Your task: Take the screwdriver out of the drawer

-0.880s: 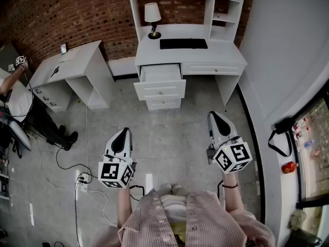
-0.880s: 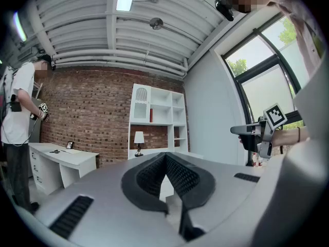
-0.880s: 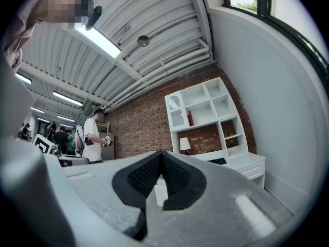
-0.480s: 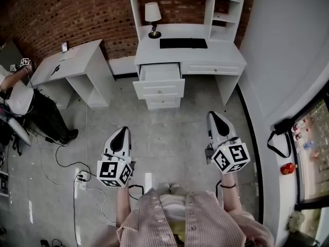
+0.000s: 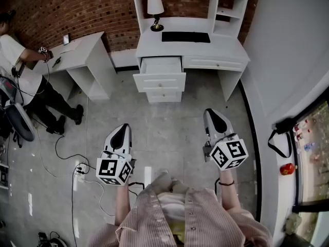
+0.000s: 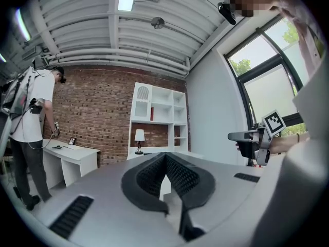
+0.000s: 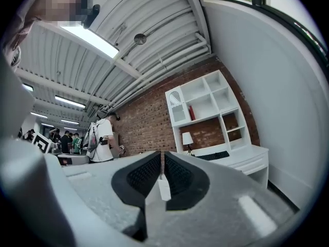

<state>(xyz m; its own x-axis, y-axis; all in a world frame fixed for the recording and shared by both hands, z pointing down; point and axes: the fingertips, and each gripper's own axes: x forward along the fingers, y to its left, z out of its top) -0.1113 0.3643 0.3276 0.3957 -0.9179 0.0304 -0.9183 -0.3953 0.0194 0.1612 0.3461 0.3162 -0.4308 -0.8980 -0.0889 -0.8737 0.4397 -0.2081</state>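
Observation:
A white desk (image 5: 226, 48) with a hutch stands against the brick wall, across the floor from me. Its top left drawer (image 5: 160, 66) is pulled open; at this distance its inside looks pale and I cannot make out a screwdriver. My left gripper (image 5: 123, 128) and right gripper (image 5: 211, 112) are held level over the floor, side by side, well short of the desk. In the left gripper view the left gripper (image 6: 165, 156) has its jaws meeting at the tips with nothing in them. In the right gripper view the right gripper (image 7: 162, 154) is shut and empty too.
A table lamp (image 5: 155, 6) and a black keyboard (image 5: 185, 37) sit on the desk. A smaller white desk (image 5: 82, 53) stands to the left with a person (image 5: 20, 50) at it. Cables and a power strip (image 5: 80, 181) lie on the floor at left. A white wall runs along the right.
The person at the left has moved further into view, up to the small desk. Both grippers have barely shifted and stay shut.

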